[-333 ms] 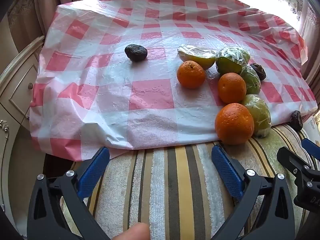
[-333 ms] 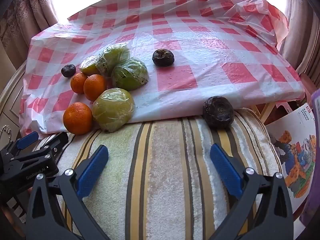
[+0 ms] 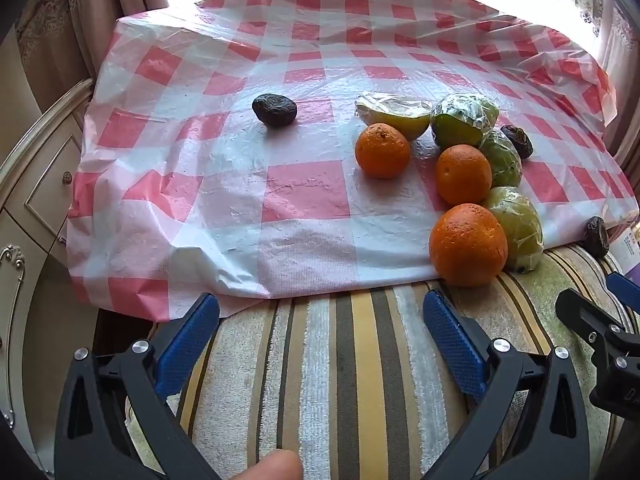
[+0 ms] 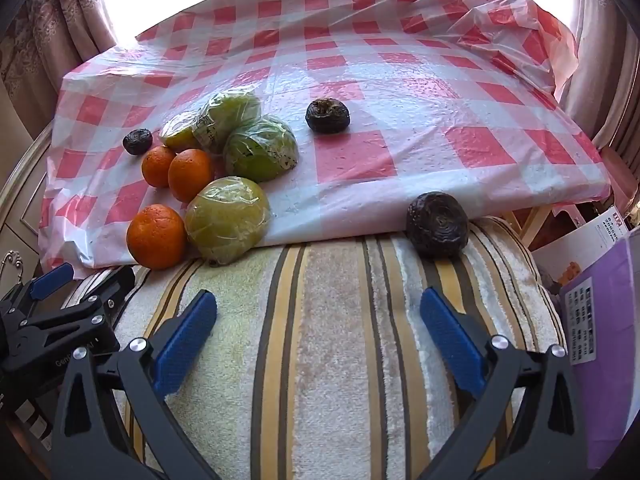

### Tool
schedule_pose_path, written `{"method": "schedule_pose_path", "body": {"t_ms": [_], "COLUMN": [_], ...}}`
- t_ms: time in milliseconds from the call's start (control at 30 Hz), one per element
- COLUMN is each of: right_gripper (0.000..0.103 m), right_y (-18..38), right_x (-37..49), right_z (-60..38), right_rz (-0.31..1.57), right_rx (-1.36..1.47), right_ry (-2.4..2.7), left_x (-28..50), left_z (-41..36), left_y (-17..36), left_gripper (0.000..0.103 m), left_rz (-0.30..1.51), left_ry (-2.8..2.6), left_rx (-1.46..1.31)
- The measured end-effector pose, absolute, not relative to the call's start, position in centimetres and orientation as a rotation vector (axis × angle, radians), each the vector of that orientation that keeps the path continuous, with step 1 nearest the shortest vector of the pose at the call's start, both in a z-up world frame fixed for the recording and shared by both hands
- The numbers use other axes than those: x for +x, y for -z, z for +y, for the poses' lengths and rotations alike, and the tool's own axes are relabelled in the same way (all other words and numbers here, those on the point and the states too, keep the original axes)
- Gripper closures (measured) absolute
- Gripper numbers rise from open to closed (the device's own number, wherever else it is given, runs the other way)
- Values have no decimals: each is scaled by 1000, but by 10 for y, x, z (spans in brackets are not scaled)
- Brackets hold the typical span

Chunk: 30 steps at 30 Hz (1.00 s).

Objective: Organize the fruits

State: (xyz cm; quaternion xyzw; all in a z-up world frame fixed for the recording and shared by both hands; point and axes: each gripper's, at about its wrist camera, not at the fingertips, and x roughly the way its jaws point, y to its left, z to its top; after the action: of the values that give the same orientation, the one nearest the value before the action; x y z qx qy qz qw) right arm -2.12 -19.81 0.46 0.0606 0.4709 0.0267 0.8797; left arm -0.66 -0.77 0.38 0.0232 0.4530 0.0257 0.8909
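Three oranges lie on the checked cloth (image 3: 304, 196): the nearest (image 3: 467, 243) (image 4: 156, 236), the middle (image 3: 463, 174) (image 4: 190, 175), the far one (image 3: 382, 151) (image 4: 157, 165). Several plastic-wrapped green fruits sit beside them, the nearest (image 3: 518, 228) (image 4: 228, 218). Dark wrinkled fruits lie apart: one far left (image 3: 275, 109) (image 4: 137, 141), one mid-cloth (image 4: 327, 115) (image 3: 517, 141), one at the cloth's edge on the striped towel (image 4: 437, 224) (image 3: 596, 236). My left gripper (image 3: 320, 320) is open and empty above the towel. My right gripper (image 4: 318, 316) is open and empty too.
The striped towel (image 4: 340, 340) covers the near surface. A cream cabinet (image 3: 28, 184) stands at the left. A purple box (image 4: 600, 320) and printed cartons are at the right. Curtains hang behind. Each gripper shows at the other view's edge.
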Motion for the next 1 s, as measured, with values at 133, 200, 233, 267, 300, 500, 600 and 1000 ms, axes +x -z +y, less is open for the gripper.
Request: {"method": "schedule_pose_path", "body": {"t_ms": [133,200,233,267,300,500,600,1000], "right_gripper": [1,1,1,1,1,1,1,1], "right_y": [-4,-4,-4,-5,-5,-4,-4,-5], "right_x": [-20,-20,-20,-21,-21,-21,-21,-21], "right_z": [-199,-198,-198,-199,-198,-199,-199,-198], "right_rz": [985,984,985,984,984,983,984,984], "right_rx": [127,126,126,126,126,126,126,125], "right_ry": [-62,-62,-62,-62,-61,-62,-62,-62], "left_x": [-11,-14,-13,-12,-13,-9,-9,-10], "left_z": [-6,-7,-7,-7,-7,0,-1,2], "left_y": [-3,-5,-3,-3,-4,-5,-4,-1], "left_gripper": [4,4,4,4,4,4,4,4], "left_rz": [947,949,947,948,950,953,953,964], "left_ry": [-49,-47,-49,-49,-46,-46,-49,-50], "left_rx": [38,33,36,37,33,27,35,9]}}
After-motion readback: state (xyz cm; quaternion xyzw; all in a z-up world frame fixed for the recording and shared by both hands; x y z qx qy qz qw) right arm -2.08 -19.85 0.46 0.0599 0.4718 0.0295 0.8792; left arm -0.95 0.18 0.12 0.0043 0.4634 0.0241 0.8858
